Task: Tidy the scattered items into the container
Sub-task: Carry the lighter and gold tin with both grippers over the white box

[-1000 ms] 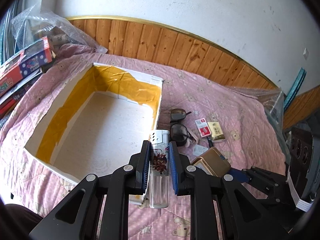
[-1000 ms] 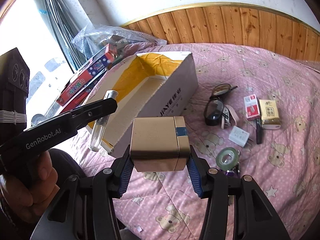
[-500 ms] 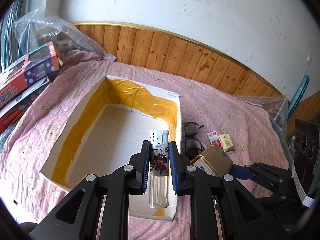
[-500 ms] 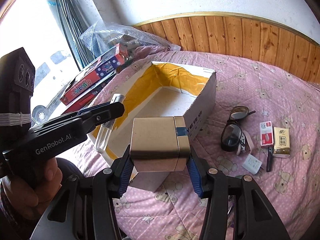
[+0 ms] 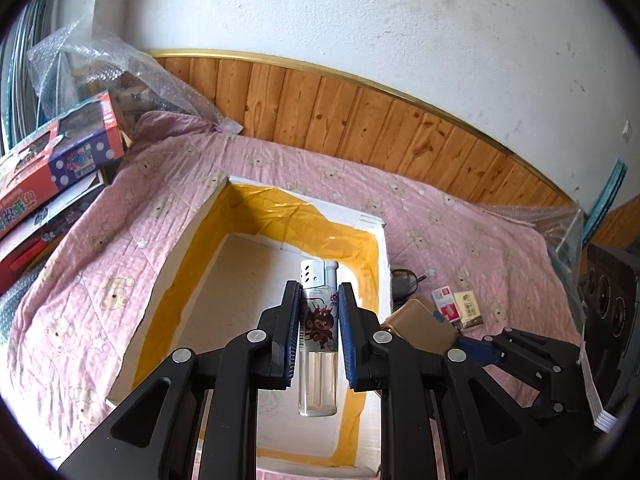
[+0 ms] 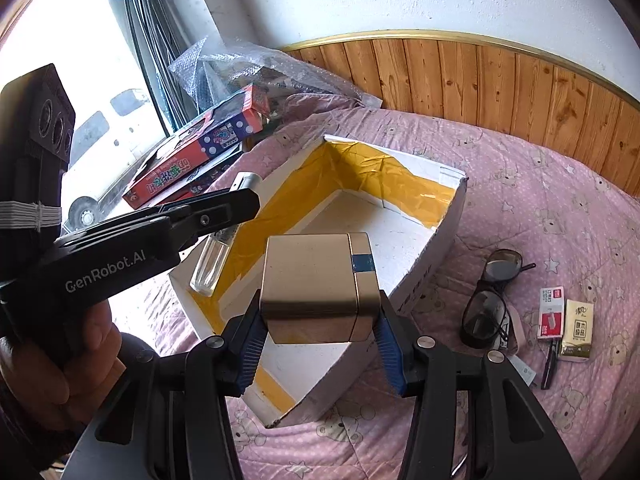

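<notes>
The left tongs [image 5: 319, 332] are clenched on a clear lighter [image 5: 319, 340] with a cartoon print, its metal head pointing away from the camera, held above the open interior of the white box [image 5: 384, 248] lined with yellow tape; the right tongs [image 6: 320, 320] grasp a gold-coloured tin [image 6: 320, 286] by its two sides, and it hangs over the near corner of the same box [image 6: 448, 232]; in the right wrist view the left tongs [image 6: 224, 210] reach in from the left, gripped by a hand [image 6: 52, 372]; the box sits on a bed under a pink quilt [image 6: 540, 184] printed with bears; on the quilt to the right of the box lie dark glasses [image 6: 490, 300], a red-and-white packet [image 6: 551, 312], a yellow packet [image 6: 578, 330] just beside it and a black pen [image 6: 549, 364]; colourful boxes [image 5: 52, 152] are stacked beyond the quilt's left edge.
</notes>
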Tool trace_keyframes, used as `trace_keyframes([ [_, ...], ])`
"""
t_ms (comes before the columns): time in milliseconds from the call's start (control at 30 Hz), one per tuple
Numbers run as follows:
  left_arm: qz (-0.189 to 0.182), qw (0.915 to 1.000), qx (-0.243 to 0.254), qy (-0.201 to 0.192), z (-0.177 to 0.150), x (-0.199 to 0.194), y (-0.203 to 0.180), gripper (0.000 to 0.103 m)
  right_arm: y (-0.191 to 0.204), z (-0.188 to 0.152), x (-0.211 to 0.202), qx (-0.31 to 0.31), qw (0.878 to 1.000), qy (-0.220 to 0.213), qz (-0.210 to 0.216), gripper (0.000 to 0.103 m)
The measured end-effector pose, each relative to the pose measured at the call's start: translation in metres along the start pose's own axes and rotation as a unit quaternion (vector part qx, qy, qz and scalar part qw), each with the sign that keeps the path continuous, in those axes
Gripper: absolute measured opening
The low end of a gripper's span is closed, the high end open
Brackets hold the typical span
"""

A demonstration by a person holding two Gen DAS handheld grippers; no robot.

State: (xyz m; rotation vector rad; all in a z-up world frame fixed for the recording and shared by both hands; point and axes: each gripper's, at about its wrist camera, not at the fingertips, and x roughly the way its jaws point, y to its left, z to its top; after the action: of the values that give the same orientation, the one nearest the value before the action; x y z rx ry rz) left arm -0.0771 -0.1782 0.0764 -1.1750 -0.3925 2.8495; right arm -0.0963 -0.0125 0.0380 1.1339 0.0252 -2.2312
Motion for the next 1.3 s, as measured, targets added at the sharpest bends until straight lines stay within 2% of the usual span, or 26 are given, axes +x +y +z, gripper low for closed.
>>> trace_keyframes([
  [267, 0.006, 0.9999, 0.007, 0.008, 0.020, 0.014, 0.006, 0.018, 0.002, 0.022, 0.016, -0.014, 1.000, 0.004, 0.003, 0.052],
  [733, 0.009, 0.9987, -0.014, 0.048, 0.043, 0.056, 0.024, 0.018, 0.001, 0.052, 0.049, -0.053, 0.998, 0.022, -0.007, 0.052],
  [1300, 0.032, 0.9937, -0.027, 0.104, 0.055, 0.122, 0.040, 0.019, -0.011, 0.072, 0.102, -0.094, 0.993, 0.067, -0.004, 0.052],
])
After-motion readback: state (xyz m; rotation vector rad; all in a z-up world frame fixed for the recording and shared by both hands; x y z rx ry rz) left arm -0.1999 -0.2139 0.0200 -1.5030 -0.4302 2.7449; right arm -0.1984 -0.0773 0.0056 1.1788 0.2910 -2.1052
